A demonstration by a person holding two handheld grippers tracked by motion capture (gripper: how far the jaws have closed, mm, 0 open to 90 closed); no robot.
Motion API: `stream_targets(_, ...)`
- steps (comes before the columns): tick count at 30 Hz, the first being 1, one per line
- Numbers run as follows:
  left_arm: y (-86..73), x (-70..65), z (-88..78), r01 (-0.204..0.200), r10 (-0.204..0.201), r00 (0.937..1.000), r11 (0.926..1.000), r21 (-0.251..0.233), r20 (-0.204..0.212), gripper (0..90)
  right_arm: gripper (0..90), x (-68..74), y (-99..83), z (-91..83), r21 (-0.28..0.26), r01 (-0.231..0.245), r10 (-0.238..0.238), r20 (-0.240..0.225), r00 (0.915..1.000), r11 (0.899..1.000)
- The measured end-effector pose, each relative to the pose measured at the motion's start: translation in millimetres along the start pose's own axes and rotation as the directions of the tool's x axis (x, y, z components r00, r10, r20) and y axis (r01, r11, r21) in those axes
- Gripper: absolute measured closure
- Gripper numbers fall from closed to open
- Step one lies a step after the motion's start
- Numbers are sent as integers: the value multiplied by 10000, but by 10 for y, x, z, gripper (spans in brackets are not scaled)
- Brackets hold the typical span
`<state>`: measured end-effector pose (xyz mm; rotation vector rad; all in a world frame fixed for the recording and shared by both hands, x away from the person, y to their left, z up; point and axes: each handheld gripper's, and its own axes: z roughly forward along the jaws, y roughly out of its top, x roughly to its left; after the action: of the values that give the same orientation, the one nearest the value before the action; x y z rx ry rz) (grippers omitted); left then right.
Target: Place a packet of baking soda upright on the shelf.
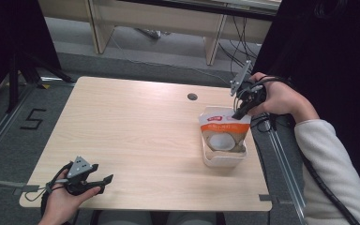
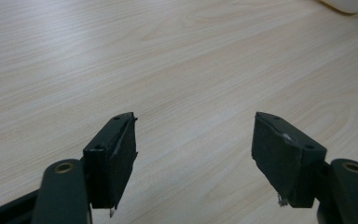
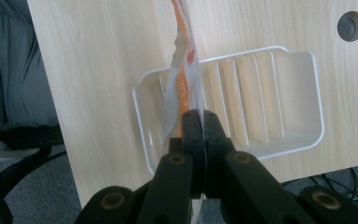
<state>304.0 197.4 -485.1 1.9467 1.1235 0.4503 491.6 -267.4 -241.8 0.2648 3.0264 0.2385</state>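
Wood-grain table [image 1: 136,140], one, light laminate with one round cable hole [image 1: 192,96] near its far edge. White plastic tray [image 1: 225,159], one, ribbed floor, sits near the table's right edge. Orange-and-white pouch [image 1: 224,129], one, stands upright with its bottom in the tray, near its far end. Right gripper [image 1: 240,112] comes down from above and is clamped on the pouch's top edge; in the right gripper view the jaws are pressed together with the thin film [image 3: 182,70] pinched between them. Left gripper [image 1: 104,183] rests at the near-left corner, well apart from pouch and tray, jaws spread wide, nothing between them.
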Motion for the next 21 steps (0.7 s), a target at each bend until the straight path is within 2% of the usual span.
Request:
stream_targets(4, 0, 1, -4, -46, 46, 10000, 10000, 12, -35, 300, 900, -2, 4, 10, 15, 97, -97, 34, 9999, 10000)
stream_targets(6, -2, -5, 3, 78, -78, 10000, 10000, -44, -13, 301, 900, -9, 7, 12, 37, 182, -183, 89, 9998, 9998)
stream_targets(7, 0, 0, -2, -32, 32, 10000, 10000, -2, -33, 300, 900, -13, 11, 12, 68, 223, -223, 86, 9997, 9997)
stream_targets(14, 0, -1, -4, -19, 19, 10000, 10000, -14, -31, 301, 900, -7, 27, 17, 165, 169, -173, 213, 9996, 9997)
stream_targets(16, -2, -5, 1, 73, -73, 10000, 10000, -38, -14, 300, 900, -23, 30, 23, 176, 409, -413, 214, 9989, 9990)
stream_targets(21, 0, 1, -2, -31, 31, 10000, 10000, 3, -22, 301, 900, -24, 29, 28, 220, 480, -486, 283, 9984, 9986)
